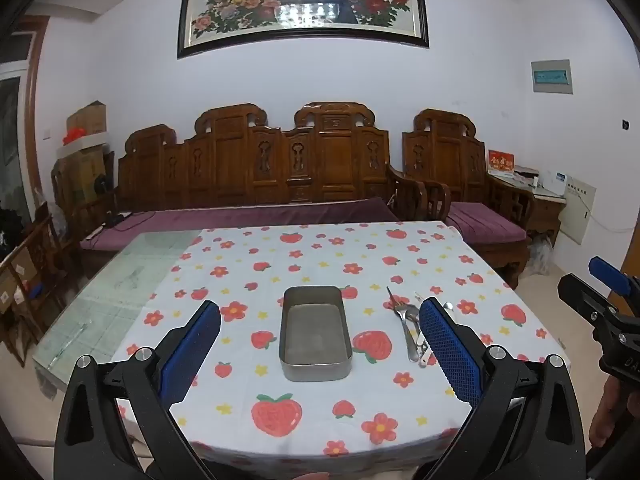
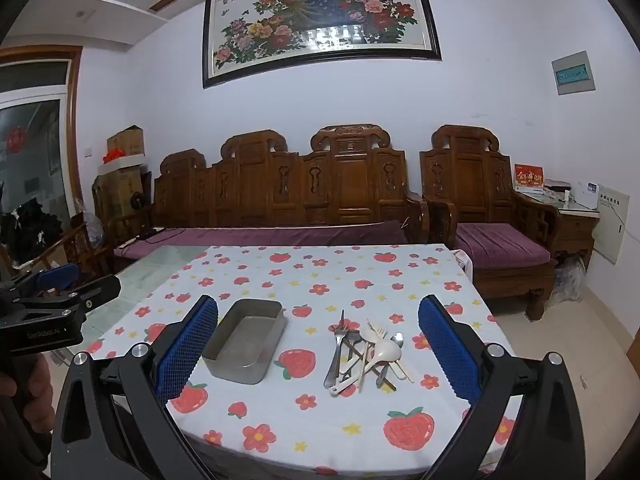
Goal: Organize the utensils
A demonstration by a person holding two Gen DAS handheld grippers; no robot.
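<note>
Utensils [image 2: 366, 354] heaped on counter [image 2: 320, 412], right of empty metal tin [image 2: 246, 346] | step: none picked yet | left hand-held gripper [image 1: 320, 344] released over tin; right hand-held gripper [image 2: 318, 344] released near heap | next: likely right closes on one piece

Walls: pale lilac-white wall [image 2: 360, 96], holding a framed peacock-and-peony picture [image 2: 320, 20].
Seating: carved wooden bench [image 2: 288, 196] and matching armchair [image 2: 480, 200], both with purple cushions.
Floor: light tiles [image 2: 560, 340].
Left side: stacked cardboard boxes [image 2: 124, 168]; perhaps a glazed door [image 2: 32, 140], view distorted.
Table: strawberry-print cloth [image 2: 320, 280] over glass.
</note>
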